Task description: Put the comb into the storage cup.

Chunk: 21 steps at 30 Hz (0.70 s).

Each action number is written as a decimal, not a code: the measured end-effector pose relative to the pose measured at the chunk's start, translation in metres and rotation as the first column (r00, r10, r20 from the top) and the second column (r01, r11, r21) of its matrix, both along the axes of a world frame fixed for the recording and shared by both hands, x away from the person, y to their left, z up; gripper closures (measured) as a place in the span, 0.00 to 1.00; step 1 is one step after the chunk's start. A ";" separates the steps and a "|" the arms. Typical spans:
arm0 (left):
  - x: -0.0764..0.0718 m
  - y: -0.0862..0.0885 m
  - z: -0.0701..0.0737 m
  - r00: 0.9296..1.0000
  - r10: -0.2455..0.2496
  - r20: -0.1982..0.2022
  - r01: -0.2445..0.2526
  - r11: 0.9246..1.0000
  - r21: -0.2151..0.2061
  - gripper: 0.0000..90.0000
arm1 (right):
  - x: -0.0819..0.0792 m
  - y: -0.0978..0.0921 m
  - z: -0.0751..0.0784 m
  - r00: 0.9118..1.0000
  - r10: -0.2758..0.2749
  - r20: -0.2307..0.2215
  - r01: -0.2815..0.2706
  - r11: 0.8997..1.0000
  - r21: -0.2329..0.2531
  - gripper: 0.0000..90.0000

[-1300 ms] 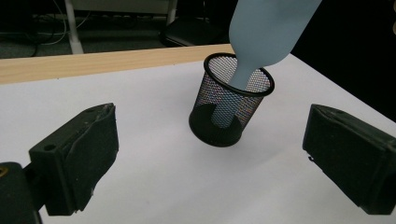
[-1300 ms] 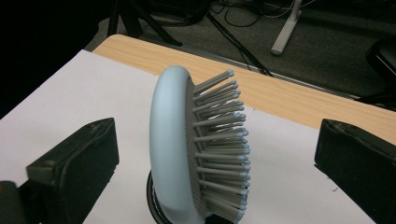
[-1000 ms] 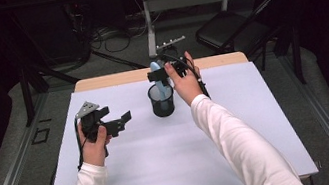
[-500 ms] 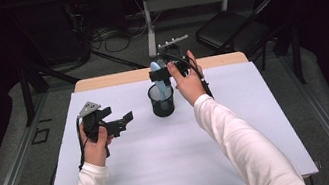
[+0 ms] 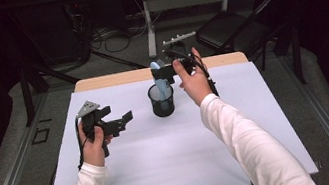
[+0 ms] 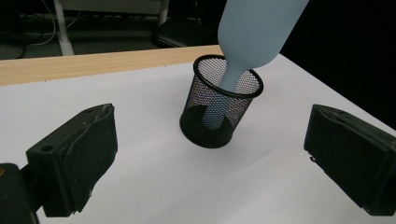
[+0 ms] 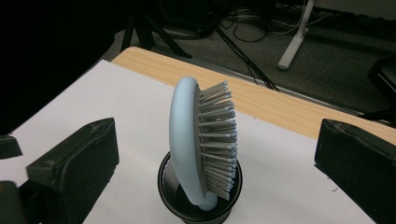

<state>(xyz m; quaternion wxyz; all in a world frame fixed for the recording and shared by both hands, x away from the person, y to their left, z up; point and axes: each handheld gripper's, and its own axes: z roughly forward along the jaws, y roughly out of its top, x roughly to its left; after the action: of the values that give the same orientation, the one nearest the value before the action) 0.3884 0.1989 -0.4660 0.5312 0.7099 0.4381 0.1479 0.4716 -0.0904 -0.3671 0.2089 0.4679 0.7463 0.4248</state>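
**Brush standing in the cup, both jaws wide**

Nearest me, the person's sleeves reach out over the white sheet [image 5: 165, 168] that covers the bench [image 5: 114, 79]. The left hand-held gripper [image 5: 119, 123] hovers over the sheet, well to the left of the cup, jaws spread wide and holding nothing; its own view looks straight between them at the cup.

Further out, the black mesh cup [image 5: 162, 100] stands upright near the middle of the sheet. The pale blue brush [image 5: 161, 80] sits handle-down inside it, handle tip on the cup's floor, head leaning up and out over the rim.

Just beyond, the right hand-held gripper [image 5: 165, 72] hangs right behind the brush head. In the right gripper view its jaws stand wide apart on either side of the brush [image 7: 198, 149], touching nothing, so I judge the brush free and resting on the cup [image 7: 201, 207] alone.

To finish well, I'd draw that gripper straight back and up, keeping the jaws wide so neither clips the bristles or tips the light cup. The left one could steady the cup if it rocks.
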 end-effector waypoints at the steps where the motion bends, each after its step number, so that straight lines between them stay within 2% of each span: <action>1: 0.000 0.000 0.001 1.000 0.001 0.001 -0.001 1.000 0.001 0.03 | -0.001 -0.002 0.002 1.000 0.006 0.002 -0.006 1.000 0.006 0.00; 11: -0.001 0.004 0.005 1.000 -0.005 -0.006 0.005 1.000 0.000 0.03 | -0.017 -0.015 0.012 0.998 0.062 -0.003 -0.062 0.998 0.032 0.00; 21: -0.003 0.006 0.011 1.000 -0.004 0.000 0.004 1.000 -0.004 0.03 | -0.038 -0.029 0.012 0.994 0.109 0.003 -0.109 0.994 0.019 0.00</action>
<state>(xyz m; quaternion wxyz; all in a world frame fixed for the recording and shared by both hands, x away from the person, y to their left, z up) 0.3857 0.2046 -0.4552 0.5327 0.7099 0.4369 0.1460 0.4331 -0.1192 -0.3552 0.1818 0.4281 0.7665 0.4429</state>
